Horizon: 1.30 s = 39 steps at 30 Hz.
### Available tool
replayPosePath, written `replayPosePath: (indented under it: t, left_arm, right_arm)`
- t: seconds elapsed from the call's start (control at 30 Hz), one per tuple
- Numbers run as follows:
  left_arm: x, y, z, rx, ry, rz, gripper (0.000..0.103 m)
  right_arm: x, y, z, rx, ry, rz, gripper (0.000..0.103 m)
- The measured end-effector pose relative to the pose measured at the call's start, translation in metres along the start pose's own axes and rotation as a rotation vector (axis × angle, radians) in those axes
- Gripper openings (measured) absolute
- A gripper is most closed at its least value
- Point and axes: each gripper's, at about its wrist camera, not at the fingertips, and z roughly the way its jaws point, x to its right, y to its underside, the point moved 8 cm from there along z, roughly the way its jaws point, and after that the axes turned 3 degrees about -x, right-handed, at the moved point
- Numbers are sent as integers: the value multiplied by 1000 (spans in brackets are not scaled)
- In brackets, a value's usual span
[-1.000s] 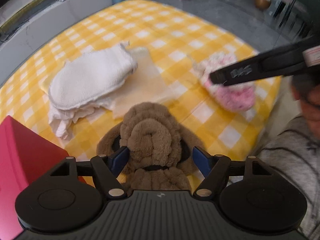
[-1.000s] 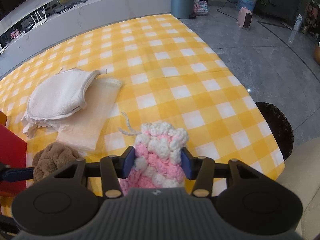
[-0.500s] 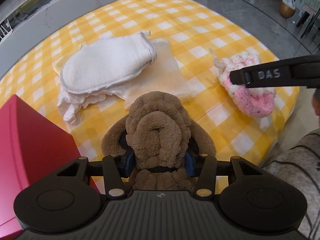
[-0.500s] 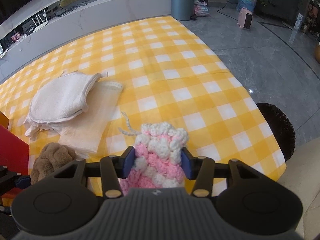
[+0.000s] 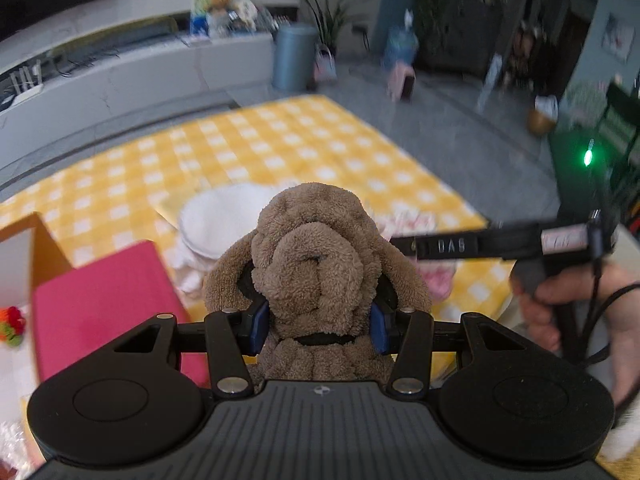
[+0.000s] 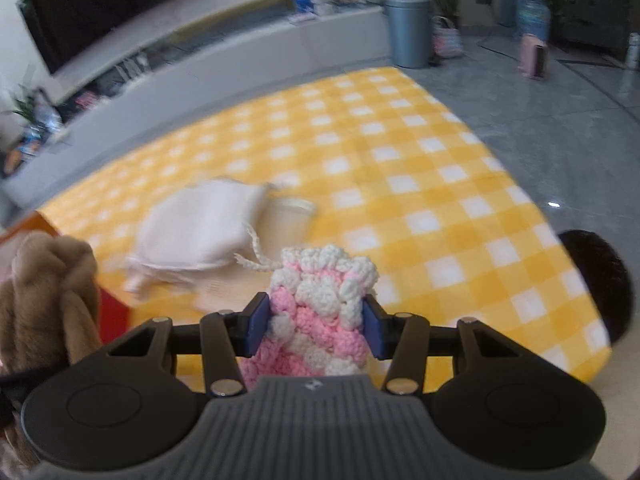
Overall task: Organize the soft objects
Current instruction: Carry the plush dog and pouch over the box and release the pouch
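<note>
Left wrist view: the left hand-held gripper [image 5: 318,326] is clamped on a brown plush dog toy [image 5: 316,264], raised above the yellow checked desk [image 5: 248,148]; a squashy neck grip might slip.

Right wrist view: the right hand-held gripper [image 6: 315,325] is clamped on a pink-and-white crocheted pouch [image 6: 320,312] over the desk's near edge; its dangling cord could snag.

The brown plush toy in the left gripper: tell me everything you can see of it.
The brown plush toy is a fuzzy tan dog with a wrinkled, folded face, floppy ears and a dark collar. The left gripper pinches it at the neck between blue pads, head upright, raised over the yellow checked cloth. Nothing else visibly touches it.
</note>
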Motion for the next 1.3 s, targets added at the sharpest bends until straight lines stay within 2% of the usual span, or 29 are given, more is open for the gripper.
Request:
replayPosePath:
  t: [0.17,0.4,0.47,0.67,0.73,0.8,0.9,1.1,1.3]
  left_arm:
    - [-35,-3,-51,150,-38,-101,56]
    - [-107,16,-111,319,-125,-273,56]
    - [-127,25,-120,350,-161,-324,56]
    - [-176,45,-140,411,-169,-437,56]
    - [-191,50,-149,423,-213,-454,56]
    - [-200,54,-154,443,-289,-478,56]
    - [-215,61,-162,456,-339,-502,56]
    - [-242,79,-169,451,-379,-557,56]
    - [-265,95,-177,468,-405,-622,56]
  right_arm:
    - [-27,-5,-19,58,-104,-27,49]
    - [-81,-12,-57,141,-252,-66,49]
    - [-103,-13,-67,154,-295,-82,49]
    - [-193,-10,-87,168,-383,-187,49]
    - [-225,-7,-89,162,-397,-235,49]
    - [-258,-3,-86,144,-415,-279,49]
    - [-297,3,-70,76,-414,-271,49]
    - [-359,16,-33,30,-344,-379,49]
    - [-408,30,27,-83,-285,-445,49]
